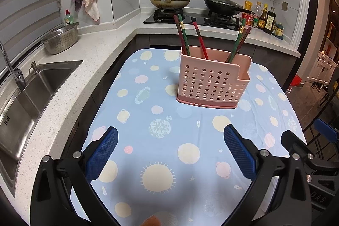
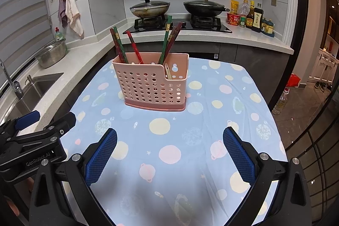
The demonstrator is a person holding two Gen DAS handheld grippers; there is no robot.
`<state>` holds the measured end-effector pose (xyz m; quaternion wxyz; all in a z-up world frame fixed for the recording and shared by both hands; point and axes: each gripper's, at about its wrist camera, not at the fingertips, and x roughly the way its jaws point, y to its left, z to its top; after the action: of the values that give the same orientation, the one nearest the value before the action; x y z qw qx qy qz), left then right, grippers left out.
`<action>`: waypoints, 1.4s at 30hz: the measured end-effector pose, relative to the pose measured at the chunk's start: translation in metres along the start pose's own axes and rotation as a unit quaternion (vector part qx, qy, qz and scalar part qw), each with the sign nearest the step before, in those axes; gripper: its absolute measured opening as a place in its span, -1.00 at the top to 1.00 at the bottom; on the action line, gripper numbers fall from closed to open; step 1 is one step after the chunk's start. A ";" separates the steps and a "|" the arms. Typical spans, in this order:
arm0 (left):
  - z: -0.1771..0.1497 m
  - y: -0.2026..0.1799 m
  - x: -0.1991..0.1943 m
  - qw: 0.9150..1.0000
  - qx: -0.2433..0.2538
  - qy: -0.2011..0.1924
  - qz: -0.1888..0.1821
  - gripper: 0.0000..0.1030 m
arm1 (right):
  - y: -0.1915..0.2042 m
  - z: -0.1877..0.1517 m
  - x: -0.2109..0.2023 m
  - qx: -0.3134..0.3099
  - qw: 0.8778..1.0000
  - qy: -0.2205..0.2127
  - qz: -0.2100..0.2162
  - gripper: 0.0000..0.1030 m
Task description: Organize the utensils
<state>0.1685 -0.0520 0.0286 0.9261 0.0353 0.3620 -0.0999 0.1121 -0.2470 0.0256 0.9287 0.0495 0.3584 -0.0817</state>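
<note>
A pink perforated utensil holder (image 1: 211, 82) (image 2: 151, 86) stands upright on the table with the blue planet-print cloth (image 1: 161, 141) (image 2: 180, 141). Several red and green chopsticks (image 1: 186, 35) (image 2: 167, 39) stick up out of it, some leaning left, some right. A pale utensil (image 2: 168, 71) lies in its lower side compartment. My left gripper (image 1: 170, 137) is open and empty, held above the cloth in front of the holder. My right gripper (image 2: 169, 139) is open and empty, also in front of the holder. The right gripper's body shows at the right of the left wrist view (image 1: 305, 154); the left gripper's shows at the left of the right wrist view (image 2: 38, 141).
A white counter with a steel sink (image 1: 27, 94) (image 2: 31, 88) and a metal colander bowl (image 1: 61, 39) (image 2: 52, 53) runs along the left. Behind the table is a stove with two lidded pans (image 1: 169, 0) (image 2: 204, 6) and sauce bottles (image 1: 266, 18) (image 2: 252, 16). A plastic bottle (image 2: 280, 103) stands on the floor at right.
</note>
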 end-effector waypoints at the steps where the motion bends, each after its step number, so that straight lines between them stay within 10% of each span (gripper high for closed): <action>1: 0.000 0.000 0.000 1.000 -0.001 0.000 0.001 -0.85 | 0.000 0.000 0.000 0.000 1.000 0.000 0.000 -0.88; 42: 0.000 -0.002 -0.004 0.999 0.002 -0.011 0.046 -0.86 | 0.003 -0.003 0.003 -0.007 1.000 0.002 -0.009 -0.88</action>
<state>0.1650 -0.0533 0.0313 0.9334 0.0531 0.3500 -0.0583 0.1127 -0.2438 0.0214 0.9276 0.0402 0.3608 -0.0880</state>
